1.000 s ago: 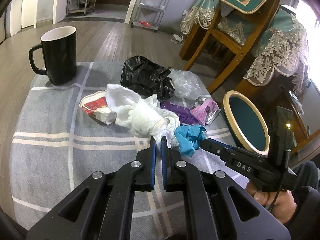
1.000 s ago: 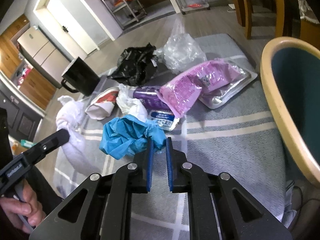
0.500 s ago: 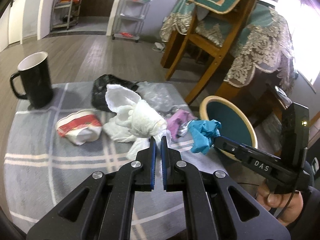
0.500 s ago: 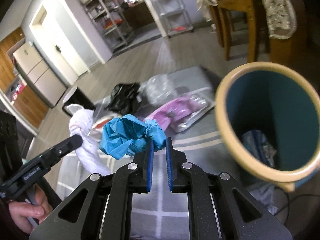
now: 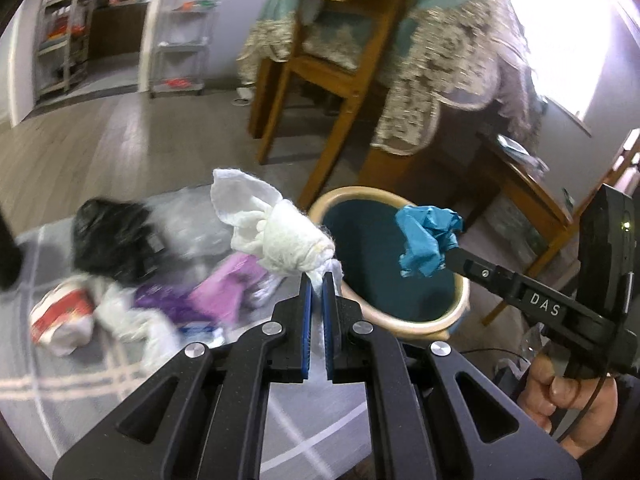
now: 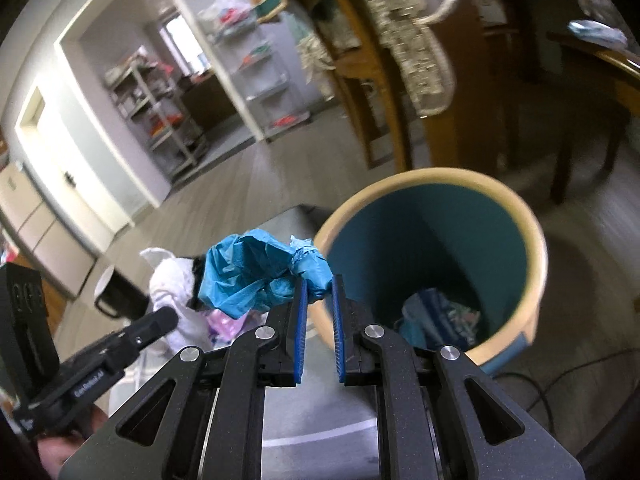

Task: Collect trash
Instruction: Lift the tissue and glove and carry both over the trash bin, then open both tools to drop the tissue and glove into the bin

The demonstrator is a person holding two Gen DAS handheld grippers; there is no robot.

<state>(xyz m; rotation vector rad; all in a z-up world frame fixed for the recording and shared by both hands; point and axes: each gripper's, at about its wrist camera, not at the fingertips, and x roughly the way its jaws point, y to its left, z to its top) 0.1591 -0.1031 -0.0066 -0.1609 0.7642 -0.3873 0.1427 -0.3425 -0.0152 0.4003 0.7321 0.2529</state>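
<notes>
My left gripper (image 5: 317,276) is shut on a crumpled white tissue (image 5: 276,236), lifted just left of the bin's rim. My right gripper (image 6: 318,282) is shut on a crumpled blue wrapper (image 6: 248,276), held at the near left edge of the bin's mouth; in the left wrist view the blue wrapper (image 5: 426,240) hangs over the bin (image 5: 400,320). The round bin (image 6: 532,240) has a cream rim and teal inside, with some trash at its bottom (image 6: 440,316). The left gripper's body (image 6: 100,364) shows at the left of the right wrist view.
On the grey checked cloth (image 5: 80,392) lie a black bag (image 5: 112,240), clear plastic (image 5: 188,220), purple wrappers (image 5: 224,288) and a red-and-white cup (image 5: 60,316). A black mug (image 6: 116,292) stands behind. A wooden chair (image 5: 340,80) and a lace-covered table (image 5: 440,60) stand beyond the bin.
Both grippers rose off the cloth and swung right toward the bin, carrying the white tissue and the blue wrapper. The bin's inside now fills the right wrist view.
</notes>
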